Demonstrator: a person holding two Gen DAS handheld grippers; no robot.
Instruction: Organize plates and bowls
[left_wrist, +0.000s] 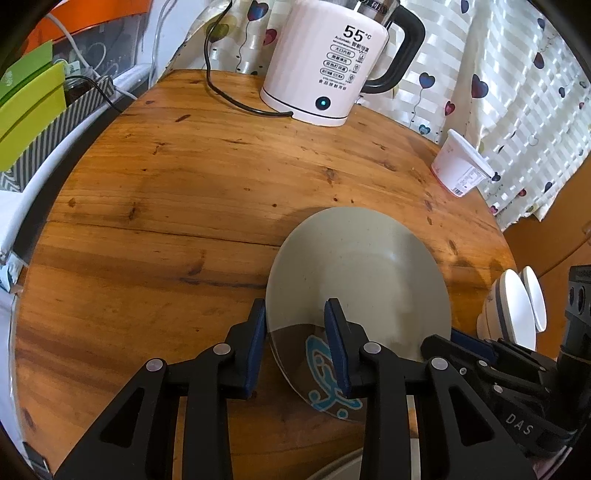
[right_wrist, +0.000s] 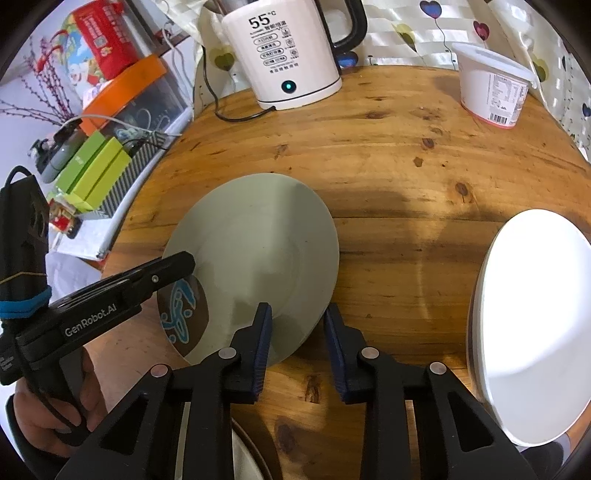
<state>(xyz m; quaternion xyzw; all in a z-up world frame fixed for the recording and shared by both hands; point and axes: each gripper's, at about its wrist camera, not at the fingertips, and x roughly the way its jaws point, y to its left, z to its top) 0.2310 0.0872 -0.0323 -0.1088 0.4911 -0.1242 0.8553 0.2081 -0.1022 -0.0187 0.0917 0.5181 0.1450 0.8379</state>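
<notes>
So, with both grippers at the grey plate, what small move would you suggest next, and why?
Probably close both grippers onto the rim. The left gripper and right gripper each straddle the plate at its edge, but gaps show beside the pads, so neither seems to grip it yet.

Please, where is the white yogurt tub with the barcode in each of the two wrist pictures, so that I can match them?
Left wrist view: the yogurt tub is at the right edge of the wooden table, tilted in the picture, beside the curtain.
Right wrist view: the tub is at the upper right, near the table's far edge.
Shared landmark: the white kettle marked 55, left of the tub in both.
</notes>
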